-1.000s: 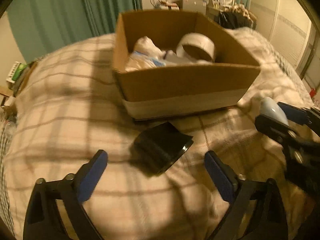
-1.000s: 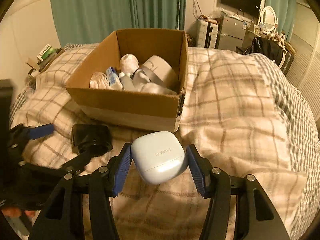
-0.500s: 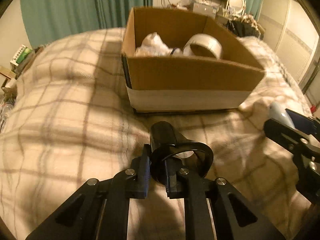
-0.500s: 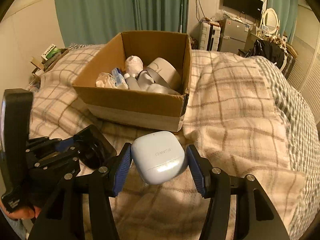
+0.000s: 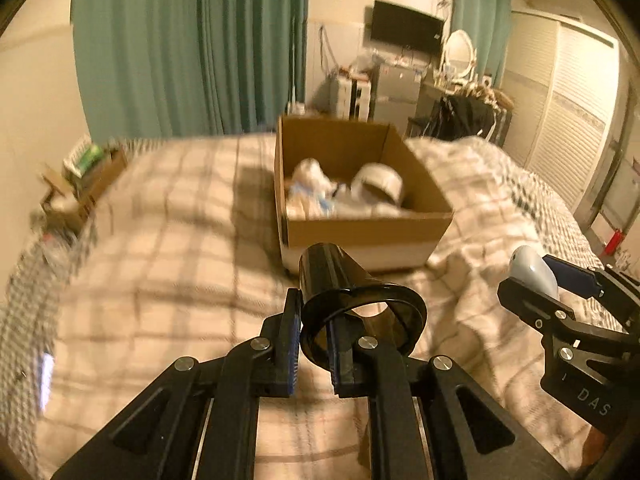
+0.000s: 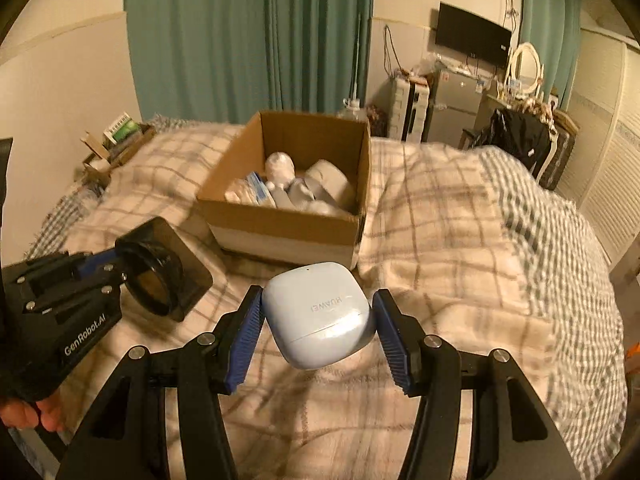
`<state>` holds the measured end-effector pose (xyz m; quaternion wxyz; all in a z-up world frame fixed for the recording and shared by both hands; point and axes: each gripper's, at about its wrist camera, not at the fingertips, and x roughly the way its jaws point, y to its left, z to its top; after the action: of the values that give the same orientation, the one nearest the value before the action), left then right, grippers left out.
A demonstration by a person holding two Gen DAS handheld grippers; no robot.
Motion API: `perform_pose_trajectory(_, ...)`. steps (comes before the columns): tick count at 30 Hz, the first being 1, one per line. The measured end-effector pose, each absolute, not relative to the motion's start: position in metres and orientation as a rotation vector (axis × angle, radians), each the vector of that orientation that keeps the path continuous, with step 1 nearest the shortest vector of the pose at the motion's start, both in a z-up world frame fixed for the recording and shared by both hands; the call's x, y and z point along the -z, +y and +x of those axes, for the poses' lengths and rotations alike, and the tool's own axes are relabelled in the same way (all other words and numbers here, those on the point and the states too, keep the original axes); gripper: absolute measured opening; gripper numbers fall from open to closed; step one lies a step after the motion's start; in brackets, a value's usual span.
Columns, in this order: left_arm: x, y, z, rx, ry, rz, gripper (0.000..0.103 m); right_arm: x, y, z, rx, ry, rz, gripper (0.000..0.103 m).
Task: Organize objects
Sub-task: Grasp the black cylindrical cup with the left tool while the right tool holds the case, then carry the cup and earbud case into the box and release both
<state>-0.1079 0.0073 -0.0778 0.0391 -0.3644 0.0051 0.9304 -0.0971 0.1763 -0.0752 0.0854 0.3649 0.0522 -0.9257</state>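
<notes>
Right now my right gripper (image 6: pixel 318 338) has its jaws clenched on a pale blue earbud case (image 6: pixel 320 314), one blue pad on each side. The case is held above the bed (image 6: pixel 460 264), and the word "HUAWEI" runs across its front, upside down from my wrist view. From the left wrist view the same case (image 5: pixel 534 270) shows as a rounded pale shape poking up between the right jaws at the edge of the frame, and letters reading "DAS" are printed on the side of that gripper's black body.

My left gripper (image 5: pixel 312 342) is grasping a dark, shiny black holder (image 5: pixel 352 300): one pad sits outside its round rim and the other inside the opening, so the jaws pinch the wall. From the right wrist view the holder (image 6: pixel 168 268) has a round ring on a squarish dark body, lifted off the checked blanket, and "GenRobot.AI" is printed in white on the left gripper's housing.

Beyond both grippers a cardboard box (image 6: pixel 280 224) stands open on the bed, with a pale band along its base. Inside lie white wrapped bundles, a small packet with blue print that I cannot read, and a roll of tape (image 5: pixel 380 186).
</notes>
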Motion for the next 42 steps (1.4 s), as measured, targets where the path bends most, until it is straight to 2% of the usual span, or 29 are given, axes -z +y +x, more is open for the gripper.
perform_pose_trajectory(11, -0.006, 0.004, -0.133, -2.838, 0.054, -0.946, 0.012, -0.017, 0.163, -0.114, 2.816, 0.284, 0.845, 0.055)
perform_pose_trajectory(17, -0.051, 0.003, -0.169, -2.832, 0.053, -0.889, 0.012, -0.061, 0.158, -0.145, 2.796, 0.303, 0.732, 0.055)
perform_pose_trajectory(21, -0.062, 0.01, -0.201, -2.811, 0.051, -0.894, 0.012, -0.073, 0.161, -0.182, 2.767, 0.253, 0.737, 0.055)
perform_pose_trajectory(30, -0.023, 0.027, -0.288, -2.8, 0.039, -1.034, 0.012, -0.051, 0.169, -0.283, 2.784, 0.216, 0.841, 0.055)
perform_pose_trajectory(42, 0.079, 0.04, -0.341, -2.765, 0.114, -1.197, 0.012, 0.062, 0.181, -0.353, 2.738, 0.167, 1.01, 0.055)
